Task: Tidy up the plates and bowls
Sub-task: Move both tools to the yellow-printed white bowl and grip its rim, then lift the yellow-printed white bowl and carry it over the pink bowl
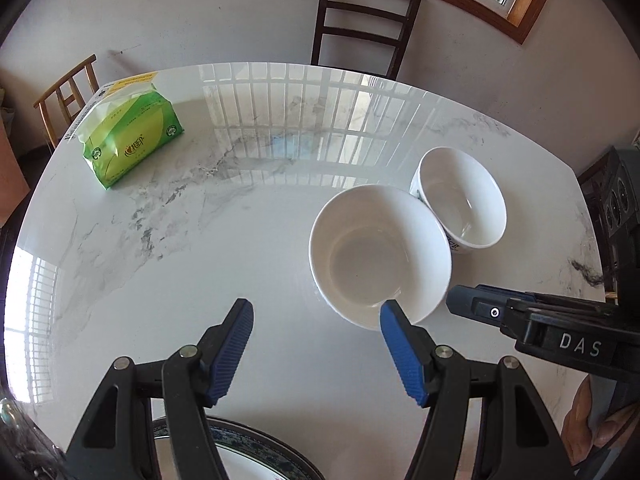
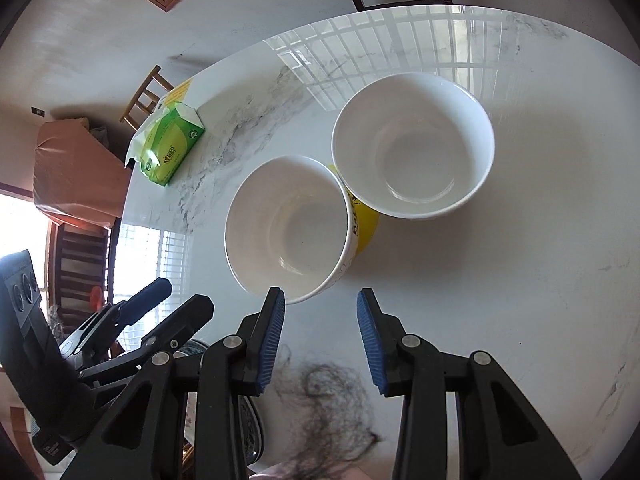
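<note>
In the left wrist view, the left gripper [image 1: 316,312] hangs over the marble table [image 1: 200,248] with jaws wide apart and nothing between them. The near bowl [image 1: 380,254] lies just beyond its right finger, touching the far bowl [image 1: 460,198] behind it. A patterned plate [image 1: 256,454] sits under the gripper. A green tissue pack [image 1: 132,138] lies far left.

In the right wrist view, the right gripper [image 2: 321,300] stands with jaws apart and empty, the near bowl [image 2: 286,228] just beyond its left finger.

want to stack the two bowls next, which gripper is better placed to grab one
Right, I'd judge. The right gripper is open, its pad tip at the rim of the nearer bowl. The left gripper mostly faces bare table.
</note>
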`<move>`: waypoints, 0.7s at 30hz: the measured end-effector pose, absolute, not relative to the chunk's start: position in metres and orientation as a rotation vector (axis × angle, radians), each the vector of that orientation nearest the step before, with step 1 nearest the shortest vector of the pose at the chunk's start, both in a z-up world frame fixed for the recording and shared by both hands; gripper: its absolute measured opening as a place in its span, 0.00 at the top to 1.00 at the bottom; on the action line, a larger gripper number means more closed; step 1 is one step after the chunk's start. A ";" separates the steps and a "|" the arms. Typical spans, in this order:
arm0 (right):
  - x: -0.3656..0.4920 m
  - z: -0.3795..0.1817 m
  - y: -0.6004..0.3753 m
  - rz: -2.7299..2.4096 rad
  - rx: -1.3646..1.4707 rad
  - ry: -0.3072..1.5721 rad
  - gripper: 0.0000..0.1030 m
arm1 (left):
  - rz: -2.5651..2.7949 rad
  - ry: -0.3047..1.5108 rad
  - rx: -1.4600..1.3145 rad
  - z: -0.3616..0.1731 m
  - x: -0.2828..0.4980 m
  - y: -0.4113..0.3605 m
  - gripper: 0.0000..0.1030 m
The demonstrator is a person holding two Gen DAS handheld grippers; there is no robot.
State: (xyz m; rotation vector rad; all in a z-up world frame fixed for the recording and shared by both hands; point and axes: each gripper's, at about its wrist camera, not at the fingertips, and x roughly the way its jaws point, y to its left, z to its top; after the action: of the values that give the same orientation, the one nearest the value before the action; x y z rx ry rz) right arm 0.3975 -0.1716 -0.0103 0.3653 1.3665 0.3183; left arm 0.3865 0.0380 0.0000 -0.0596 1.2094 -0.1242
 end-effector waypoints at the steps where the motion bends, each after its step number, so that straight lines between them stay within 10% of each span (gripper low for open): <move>1: 0.400 -0.014 -0.171 0.314 0.365 1.373 0.67 | -0.128 1.211 -0.061 -0.002 0.390 0.037 0.34; 16: 0.422 -0.044 -0.160 0.299 0.360 1.407 0.79 | -0.106 1.277 -0.026 -0.041 0.421 0.030 0.39; 21: 0.425 -0.052 -0.163 0.292 0.361 1.409 0.83 | -0.136 1.352 -0.113 -0.062 0.425 0.030 0.81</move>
State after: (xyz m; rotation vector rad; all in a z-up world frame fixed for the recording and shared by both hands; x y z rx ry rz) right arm 0.4254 -0.1633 -0.0524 0.3605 1.4095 0.2924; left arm 0.4250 0.0302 -0.0621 -0.1129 1.3516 -0.1355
